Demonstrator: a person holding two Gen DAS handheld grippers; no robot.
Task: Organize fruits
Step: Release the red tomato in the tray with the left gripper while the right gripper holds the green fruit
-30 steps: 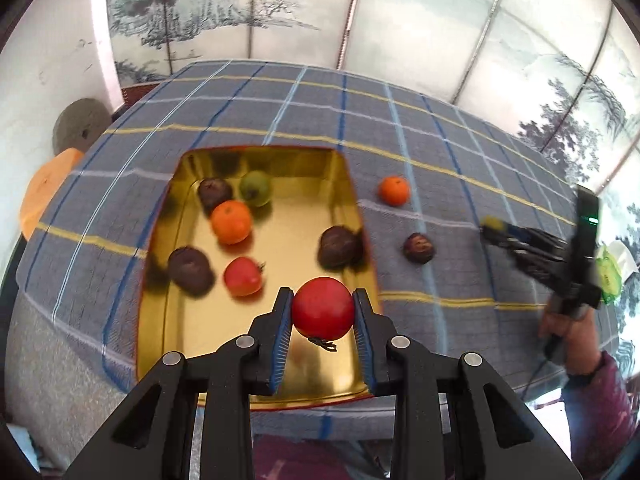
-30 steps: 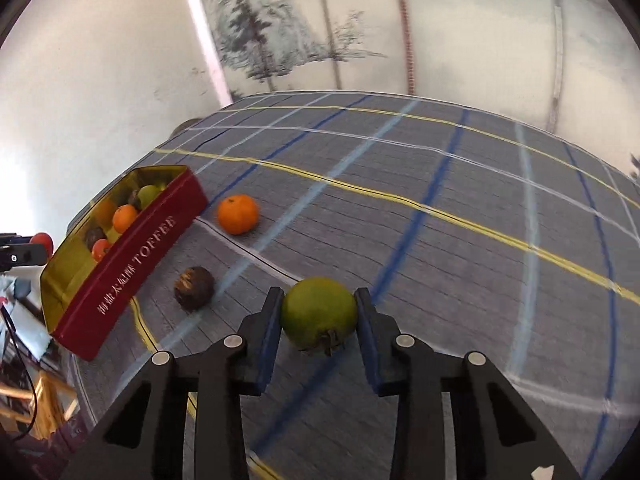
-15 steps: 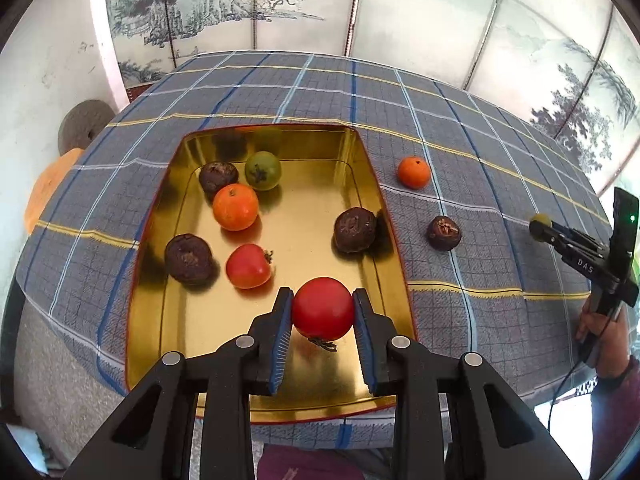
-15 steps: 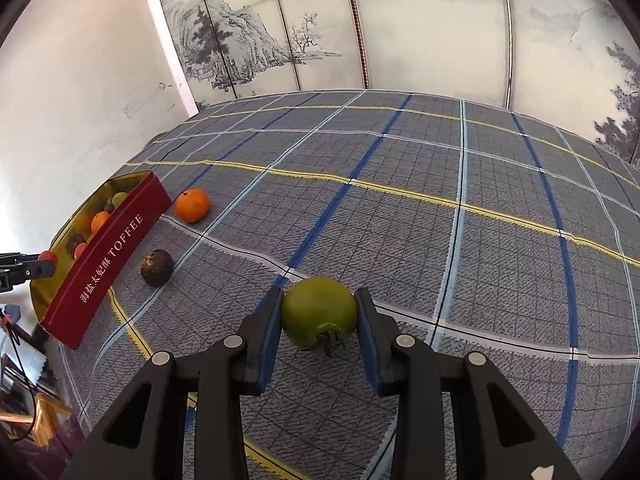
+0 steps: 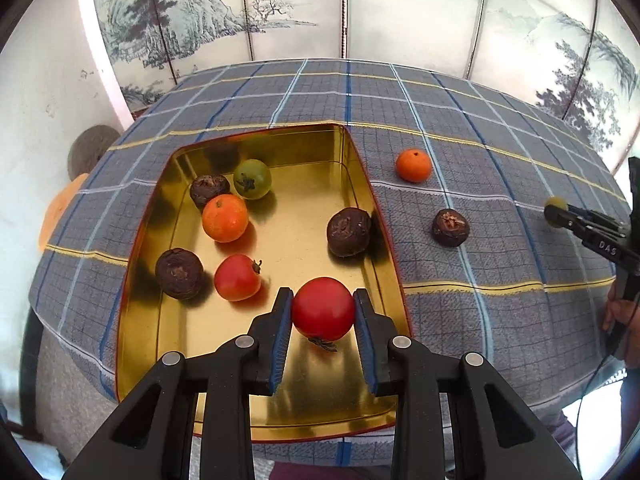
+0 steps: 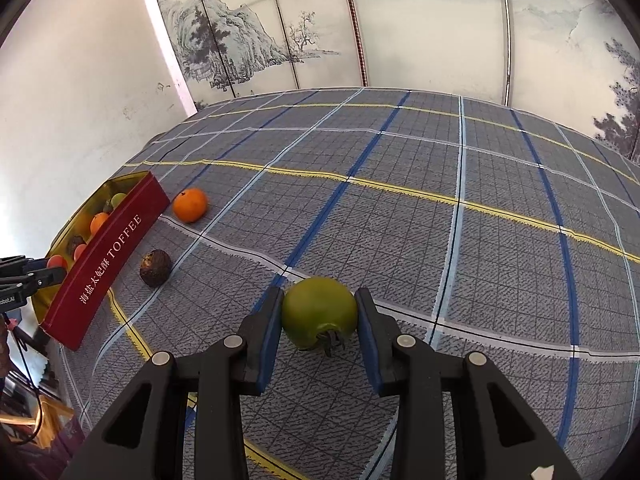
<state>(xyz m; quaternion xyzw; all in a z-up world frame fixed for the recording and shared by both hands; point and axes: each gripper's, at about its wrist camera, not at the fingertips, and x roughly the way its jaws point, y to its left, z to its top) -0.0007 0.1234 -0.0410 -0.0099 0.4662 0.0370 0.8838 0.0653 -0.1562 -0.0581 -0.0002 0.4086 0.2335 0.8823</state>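
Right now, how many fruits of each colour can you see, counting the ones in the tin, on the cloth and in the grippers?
Red: 2
Orange: 2
Green: 2
Dark brown: 4
Total: 10

hidden: tin (image 6: pixel 108 256) floor, behind red wall | cut off: hand (image 5: pixel 624 320)

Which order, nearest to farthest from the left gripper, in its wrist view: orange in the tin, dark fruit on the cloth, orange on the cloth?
From the left gripper:
1. Orange in the tin, up-left, inside the gold tin.
2. Dark fruit on the cloth, right of the tin.
3. Orange on the cloth, farther back, right of the tin.
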